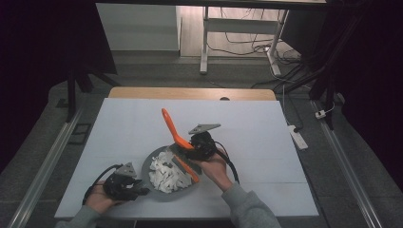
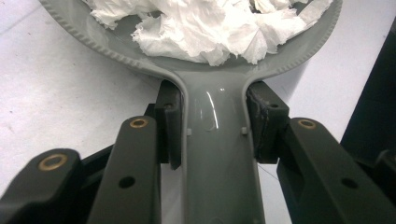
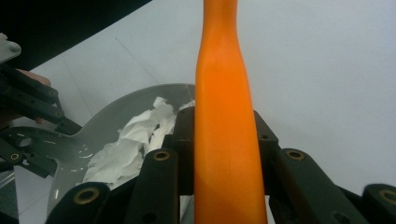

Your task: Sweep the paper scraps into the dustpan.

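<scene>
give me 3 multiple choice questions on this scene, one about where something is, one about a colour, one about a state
1. Where is the torn white paper?
A. in the grey dustpan
B. on the floor
C. under the table

2. What colour is the brush handle held by the right gripper?
A. blue
B. orange
C. green

3. What is the left gripper doing?
A. hanging open above the table
B. shut on the paper
C. shut on the dustpan handle

Answers:
1. A, the high view shows the paper piled inside the grey dustpan.
2. B, the right gripper view shows an orange handle between its fingers.
3. C, the left gripper view shows both fingers pressed against the dustpan handle.
</scene>
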`<state>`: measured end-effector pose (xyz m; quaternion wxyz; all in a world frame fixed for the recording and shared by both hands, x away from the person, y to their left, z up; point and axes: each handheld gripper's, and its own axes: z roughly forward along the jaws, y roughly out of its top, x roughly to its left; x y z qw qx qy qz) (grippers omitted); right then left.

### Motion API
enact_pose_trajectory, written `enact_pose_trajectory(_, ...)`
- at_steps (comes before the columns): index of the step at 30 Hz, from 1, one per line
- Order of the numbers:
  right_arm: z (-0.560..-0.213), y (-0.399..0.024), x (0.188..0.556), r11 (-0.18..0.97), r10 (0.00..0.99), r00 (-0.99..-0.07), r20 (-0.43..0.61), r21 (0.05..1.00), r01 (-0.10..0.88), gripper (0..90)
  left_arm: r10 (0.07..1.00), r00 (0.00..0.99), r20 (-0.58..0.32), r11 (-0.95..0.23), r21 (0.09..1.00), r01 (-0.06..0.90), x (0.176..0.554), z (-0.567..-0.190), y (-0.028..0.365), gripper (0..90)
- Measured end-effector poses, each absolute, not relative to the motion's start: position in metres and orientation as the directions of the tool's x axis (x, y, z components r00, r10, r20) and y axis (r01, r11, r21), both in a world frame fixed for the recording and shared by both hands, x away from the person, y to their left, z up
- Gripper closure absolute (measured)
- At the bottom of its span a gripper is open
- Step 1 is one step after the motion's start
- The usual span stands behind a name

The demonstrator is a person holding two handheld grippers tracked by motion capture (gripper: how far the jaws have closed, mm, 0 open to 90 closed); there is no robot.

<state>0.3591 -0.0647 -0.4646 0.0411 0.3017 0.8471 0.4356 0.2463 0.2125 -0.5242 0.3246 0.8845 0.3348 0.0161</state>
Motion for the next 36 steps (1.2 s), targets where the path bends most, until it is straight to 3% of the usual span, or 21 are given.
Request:
enact_pose_trajectory(17, -0.454, -0.089, 0.36, 0.543, 0.558, -0.82, 0.127, 0.691, 0.477, 70.1, 0.639, 0.755, -0.15, -0.488, 0.679, 0.548, 0.242, -0.517, 0.22, 61.6)
enact_pose_trajectory(36, -0.438, -0.133, 0.361, 0.397, 0.611, -0.777, 0.151, 0.79, 0.467, 70.2, 0.681, 0.714, -0.164, -0.417, 0.715, 0.562, 0.24, -0.512, 0.224, 61.6)
